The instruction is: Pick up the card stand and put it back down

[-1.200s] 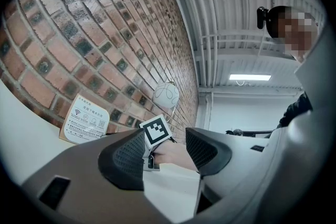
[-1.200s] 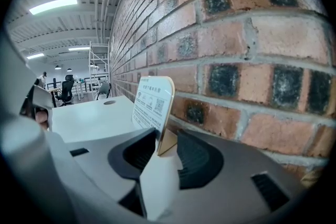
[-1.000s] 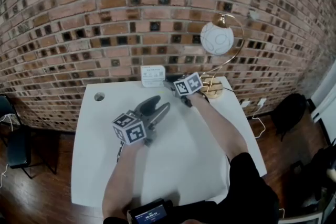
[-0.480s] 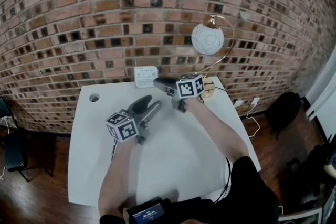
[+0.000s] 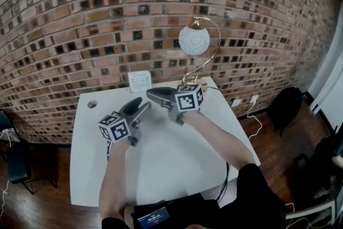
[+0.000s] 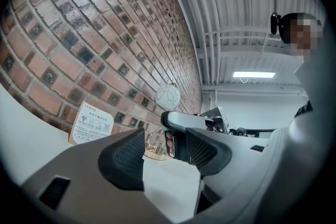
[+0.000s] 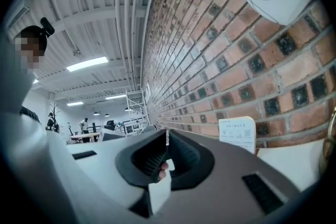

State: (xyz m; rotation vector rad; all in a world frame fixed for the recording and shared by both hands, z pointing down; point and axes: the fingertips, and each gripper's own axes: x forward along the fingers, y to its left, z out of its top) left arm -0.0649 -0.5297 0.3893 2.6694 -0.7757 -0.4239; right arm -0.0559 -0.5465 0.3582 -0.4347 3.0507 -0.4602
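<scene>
Head view: smooth white table (image 5: 161, 169) with straight edges, and open top between the tools and the wall. Card stand (image 5: 140, 81) is a thin white panel, upright at the far edge against the rough brick wall (image 5: 80, 19). Printed face toward the person, long axis vertical.

Left gripper view: left gripper (image 6: 165, 144) has textured black pads apart, holding nothing.

Right gripper view: right gripper (image 7: 167, 140) jaws have just been closing. Tips together, empty. Stand ahead-right, well apart.

A white surface (image 5: 161, 169) stands against a red brick wall (image 5: 80, 24). At the surface's back right corner, a brass arc lamp (image 5: 194, 40) carries a white globe. Dark wooden floor (image 5: 32, 206) surrounds the surface, with a black chair (image 5: 16, 161) to its left and another dark seat (image 5: 284, 107) to its right. A strip light (image 6: 252, 75) glows overhead.
</scene>
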